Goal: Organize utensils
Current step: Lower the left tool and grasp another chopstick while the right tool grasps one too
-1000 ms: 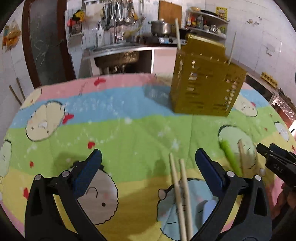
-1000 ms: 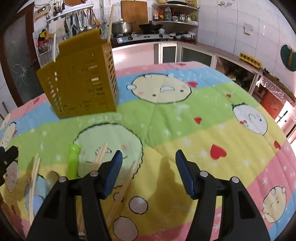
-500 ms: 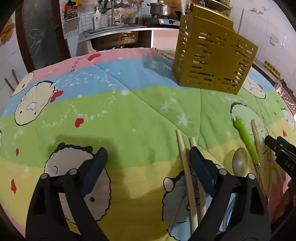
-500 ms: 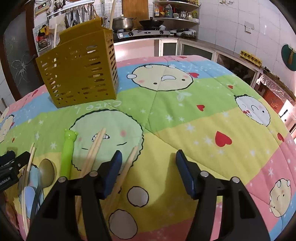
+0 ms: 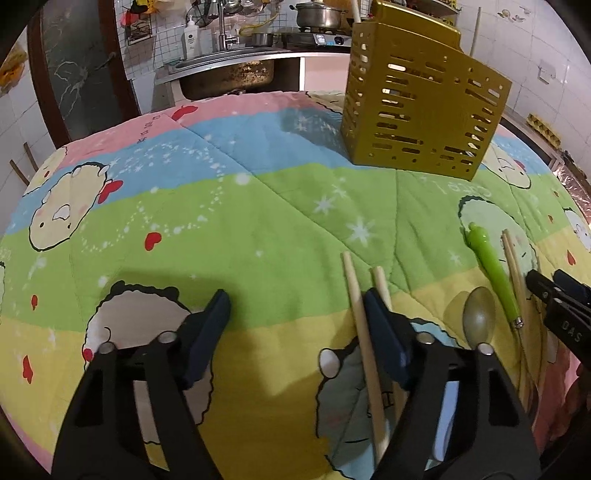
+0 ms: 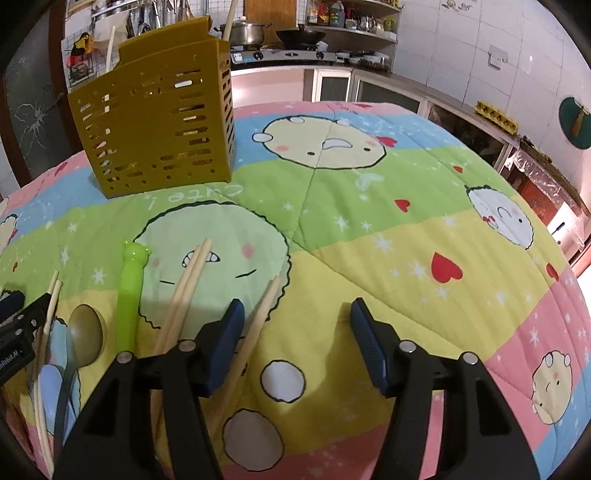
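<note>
A yellow slotted utensil holder (image 5: 424, 110) (image 6: 155, 122) stands at the far side of the quilt with chopsticks in it. My left gripper (image 5: 295, 304) hovers low over the quilt with its jaws closing. One loose chopstick (image 5: 360, 325) lies between them, just inside the right finger, untouched by the pads. A second chopstick (image 5: 380, 284) runs under that finger. My right gripper (image 6: 297, 317) is open with a single chopstick (image 6: 262, 314) beside its left finger. A chopstick pair (image 6: 188, 280), a green-handled utensil (image 6: 129, 295) (image 5: 491, 266) and a metal spoon (image 6: 85, 332) (image 5: 478, 317) lie between the two grippers.
A cartoon-print quilt (image 5: 221, 206) covers the table. Behind it are a sink (image 5: 229, 74), a stove with a pot (image 6: 247, 33) and shelves. The quilt falls away at the right edge (image 6: 554, 295). Each gripper shows at the other view's border.
My left gripper has come down toward the quilt and its jaws have narrowed around one chopstick. The right gripper has tipped down a little, so more of the loose utensils show.
</note>
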Available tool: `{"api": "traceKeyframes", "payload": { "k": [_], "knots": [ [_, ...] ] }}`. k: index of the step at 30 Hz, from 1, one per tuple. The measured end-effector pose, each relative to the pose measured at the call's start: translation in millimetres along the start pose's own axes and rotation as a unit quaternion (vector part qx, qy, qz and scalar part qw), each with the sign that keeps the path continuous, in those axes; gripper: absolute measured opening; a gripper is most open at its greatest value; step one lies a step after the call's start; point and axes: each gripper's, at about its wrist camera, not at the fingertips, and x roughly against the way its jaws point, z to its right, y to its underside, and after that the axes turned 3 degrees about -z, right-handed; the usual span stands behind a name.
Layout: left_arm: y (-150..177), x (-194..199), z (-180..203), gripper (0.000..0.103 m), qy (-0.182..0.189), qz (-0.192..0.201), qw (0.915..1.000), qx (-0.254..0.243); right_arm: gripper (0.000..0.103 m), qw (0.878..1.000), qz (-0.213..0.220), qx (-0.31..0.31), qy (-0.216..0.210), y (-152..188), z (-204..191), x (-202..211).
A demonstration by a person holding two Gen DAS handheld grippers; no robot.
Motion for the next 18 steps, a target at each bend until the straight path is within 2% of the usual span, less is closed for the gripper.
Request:
{"api": "traceKeyframes", "payload": {
  "k": [2,4,6,10,15,18],
  "knots": [
    [-0.5,1.0,3.2,0.059,0.004,-0.002,1.0,-0.003,0.049,1.0,-0.007,-0.001,-0.002,-2.3,-4.1,0.0],
    [-1.9,1.3,5.8,0.053,0.006,-0.004,1.0,-0.003,0.036,1.0,-0.012,-0.001,-0.008,-3.4,-8.0,-0.2],
    [-4.4,0.7,7.1,0.045,0.009,-0.009,0.9999,0.002,0.029,1.0,-0.015,-0.001,-0.01,-4.3,-11.2,-0.7],
    [-10.2,-0.8,9.6,0.03,0.017,-0.021,0.9995,0.013,0.021,1.0,-0.021,-0.007,-0.022,-7.5,-10.7,-3.0],
    [-15.7,-6.0,20.4,0.011,0.01,-0.029,0.9995,0.002,0.012,0.999,-0.022,-0.008,-0.03,-15.3,-9.7,-8.9],
    [-19.7,-8.5,19.5,0.006,0.017,-0.035,0.9991,0.016,0.007,0.999,-0.02,-0.013,-0.043,-18.0,-7.7,-10.4]
  ]
}}
